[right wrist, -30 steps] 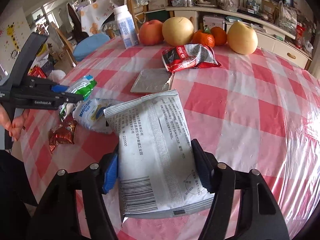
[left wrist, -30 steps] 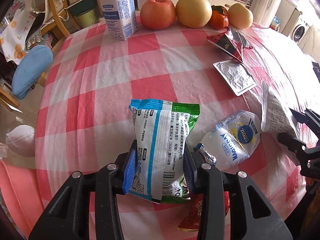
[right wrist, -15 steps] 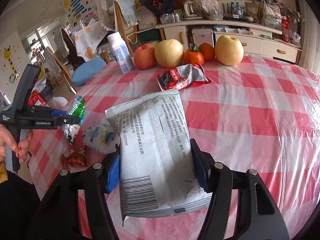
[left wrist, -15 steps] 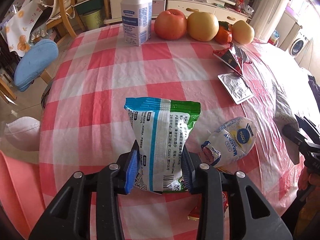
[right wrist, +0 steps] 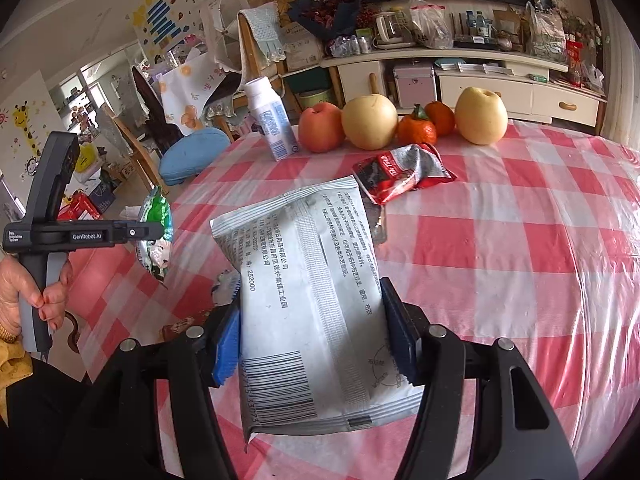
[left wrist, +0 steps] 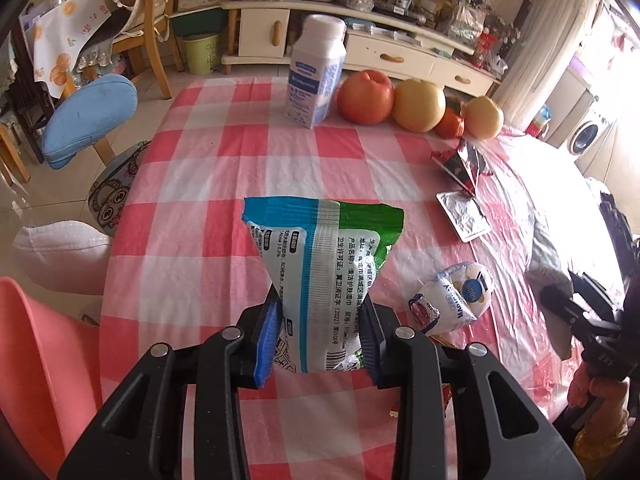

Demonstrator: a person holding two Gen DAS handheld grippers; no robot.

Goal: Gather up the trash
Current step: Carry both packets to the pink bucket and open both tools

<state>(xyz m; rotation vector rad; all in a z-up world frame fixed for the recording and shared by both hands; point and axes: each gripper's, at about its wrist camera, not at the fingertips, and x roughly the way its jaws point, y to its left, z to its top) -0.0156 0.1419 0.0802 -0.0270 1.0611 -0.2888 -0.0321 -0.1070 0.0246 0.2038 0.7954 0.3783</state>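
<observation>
My left gripper [left wrist: 320,316] is shut on a blue, white and green wrapper [left wrist: 324,264] and holds it above the red checked table [left wrist: 224,200]. My right gripper [right wrist: 310,316] is shut on a large silver-white snack bag [right wrist: 308,296], also lifted off the table. The left gripper with its wrapper [right wrist: 156,236] shows at the left of the right wrist view. A white Magicday wrapper [left wrist: 456,300], a silver foil tray [left wrist: 464,216] and a red and silver wrapper [right wrist: 404,172] lie on the table.
A milk bottle [left wrist: 316,72], an apple [left wrist: 365,97], two pears [left wrist: 418,105] and oranges [right wrist: 418,130] stand along the table's far edge. A small red wrapper [left wrist: 444,392] lies near the front edge. A blue-cushioned chair [left wrist: 88,120] and a pink chair [left wrist: 36,360] stand to the left.
Both grippers have risen and pulled back from the table, each with its wrapper still held. The table and its items look farther away.
</observation>
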